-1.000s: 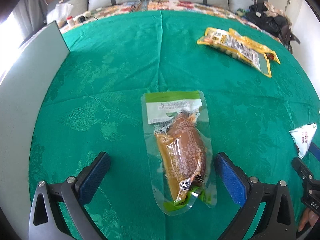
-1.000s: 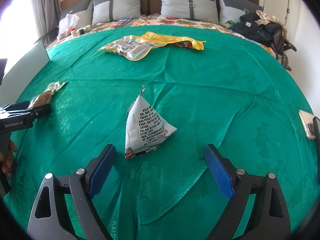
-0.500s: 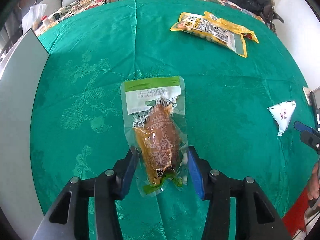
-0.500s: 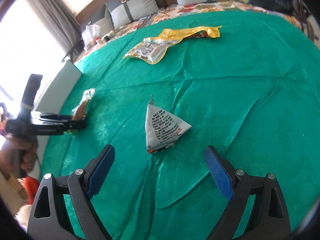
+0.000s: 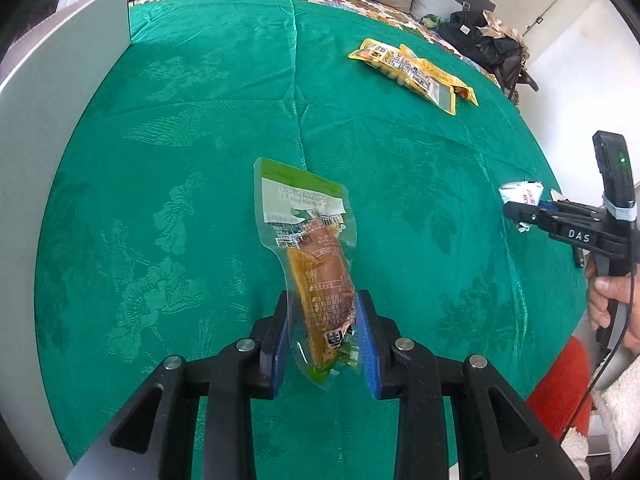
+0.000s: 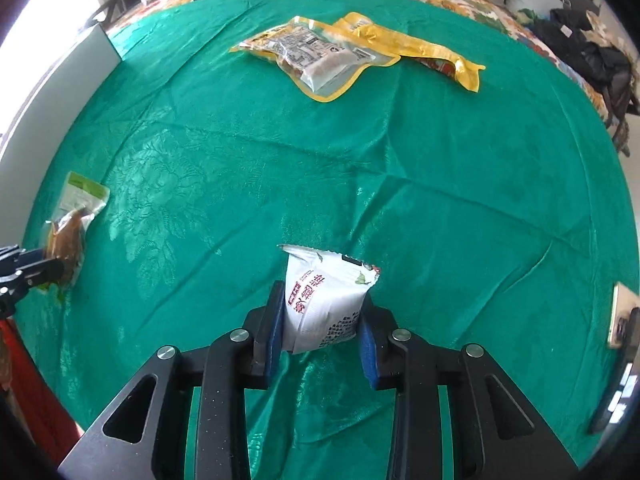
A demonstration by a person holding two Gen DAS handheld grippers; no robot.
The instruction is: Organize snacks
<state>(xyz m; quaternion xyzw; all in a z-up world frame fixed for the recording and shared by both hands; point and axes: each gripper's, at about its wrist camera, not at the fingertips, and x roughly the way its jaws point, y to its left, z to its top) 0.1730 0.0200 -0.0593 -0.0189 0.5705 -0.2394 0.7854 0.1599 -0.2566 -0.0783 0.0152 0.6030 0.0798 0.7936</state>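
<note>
Left gripper (image 5: 322, 340) has its jaws closing on the clear pouch (image 5: 316, 276), pads squeezing its lower end, top end hanging over the green cloth (image 5: 200, 120). Right gripper (image 6: 322, 332) is clamped tight on the white packet (image 6: 326, 300), just above the cloth. Yellow bags (image 6: 340, 54) lie flat at the far side, well apart.

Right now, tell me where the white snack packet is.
The white packet sits pinched in the right gripper, low centre of the right wrist view, above the green cloth, nearer than the yellow packs.
</note>
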